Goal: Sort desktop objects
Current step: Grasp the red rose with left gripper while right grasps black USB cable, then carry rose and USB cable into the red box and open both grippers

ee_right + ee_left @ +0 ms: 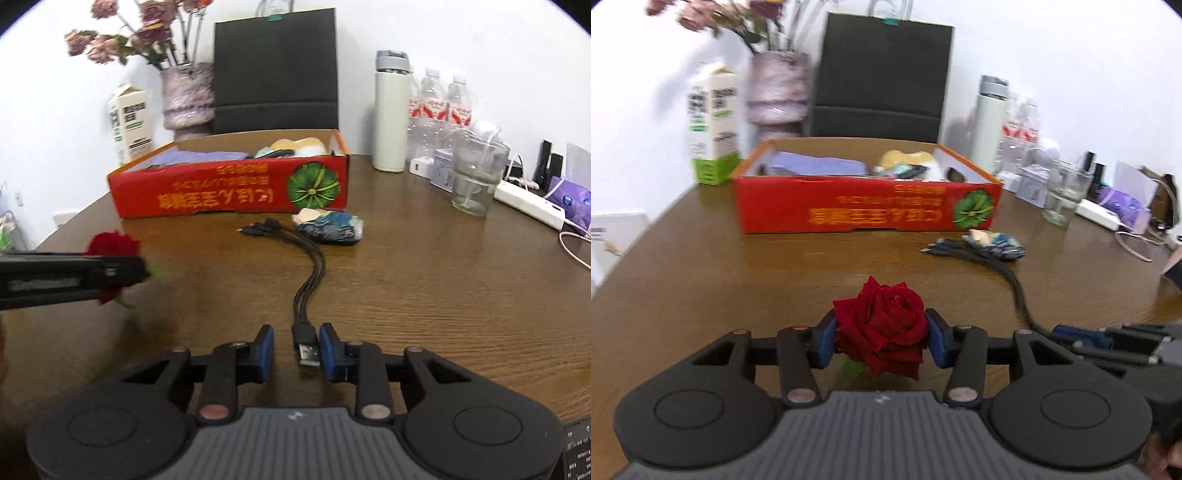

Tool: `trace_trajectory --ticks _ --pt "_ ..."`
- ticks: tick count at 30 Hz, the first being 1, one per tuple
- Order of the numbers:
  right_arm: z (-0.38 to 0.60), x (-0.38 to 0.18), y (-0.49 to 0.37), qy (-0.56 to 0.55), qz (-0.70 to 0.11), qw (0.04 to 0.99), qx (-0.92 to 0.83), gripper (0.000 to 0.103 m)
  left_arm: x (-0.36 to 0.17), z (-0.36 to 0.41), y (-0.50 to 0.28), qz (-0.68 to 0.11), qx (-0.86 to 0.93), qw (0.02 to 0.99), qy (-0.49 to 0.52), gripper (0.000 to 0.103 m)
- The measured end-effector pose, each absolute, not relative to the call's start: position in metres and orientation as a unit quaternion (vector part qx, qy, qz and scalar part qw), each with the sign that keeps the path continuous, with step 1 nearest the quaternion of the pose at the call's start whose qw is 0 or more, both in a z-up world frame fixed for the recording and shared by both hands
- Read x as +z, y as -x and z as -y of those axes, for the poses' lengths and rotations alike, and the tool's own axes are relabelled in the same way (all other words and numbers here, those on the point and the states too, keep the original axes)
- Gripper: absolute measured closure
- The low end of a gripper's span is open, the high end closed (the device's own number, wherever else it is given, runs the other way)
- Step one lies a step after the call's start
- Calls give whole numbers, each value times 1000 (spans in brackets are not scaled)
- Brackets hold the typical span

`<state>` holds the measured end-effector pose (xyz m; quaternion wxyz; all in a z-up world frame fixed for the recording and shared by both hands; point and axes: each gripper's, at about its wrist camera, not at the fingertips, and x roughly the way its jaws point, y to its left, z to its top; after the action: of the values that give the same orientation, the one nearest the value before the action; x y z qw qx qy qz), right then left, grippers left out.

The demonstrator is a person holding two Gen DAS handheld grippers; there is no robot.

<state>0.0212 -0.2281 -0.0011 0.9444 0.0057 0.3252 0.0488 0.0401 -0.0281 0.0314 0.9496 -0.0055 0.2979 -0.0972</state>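
Rose sits squeezed between the blue pads of my left tongs, bloom toward the camera's view ahead, a bit of green leaf showing beneath it; that one is gripped and held above the bench. From the right wrist view I can see those tongs out to my left, carrying the flower clear of the wood.

My right tongs bracket the USB plug of the black multi-head cable. The right pad looks to be against the plug, but a sliver of bench shows between the plug and the left pad, so I read them as nearly closed, not yet clamped.

What the next move hinges on: the cable's long axis runs straight away from my right tongs, from the plug toward its splayed small connectors, which lie beside a crumpled blue-and-white packet and just short of the red cardboard box. The box, already holding a purple cloth and other bits, lies directly ahead of both hands, so I judge each load goes forward into it, the cable trailing behind its plug.
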Motion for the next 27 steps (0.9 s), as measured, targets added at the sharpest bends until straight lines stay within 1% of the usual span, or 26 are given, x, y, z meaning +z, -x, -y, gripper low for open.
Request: trace_trajectory --ticks 3,5,7,10,11,16,23,27 --pt "224 0 -23 -5 -324 945 45 90 36 27 -30 -289 -83 954 -7 54" --pt "223 3 -20 -16 -323 945 47 90 42 21 -22 -282 -88 955 4 54" --pt "221 13 -9 -27 -305 951 51 91 48 14 -12 -275 -94 957 20 54" --pt "215 40 12 -20 -267 961 61 93 59 7 -6 -267 -96 958 35 54" --pt "215 51 19 -22 -253 965 66 97 63 6 -3 -260 -94 960 35 54" --pt "223 95 38 -29 -192 978 79 97 75 2 7 -238 -92 966 45 54" --pt "240 108 37 -61 -191 975 91 97 84 -2 16 -227 -97 968 52 55" --pt "237 126 39 -58 -175 977 109 97 106 -2 9 -192 -132 971 47 55"
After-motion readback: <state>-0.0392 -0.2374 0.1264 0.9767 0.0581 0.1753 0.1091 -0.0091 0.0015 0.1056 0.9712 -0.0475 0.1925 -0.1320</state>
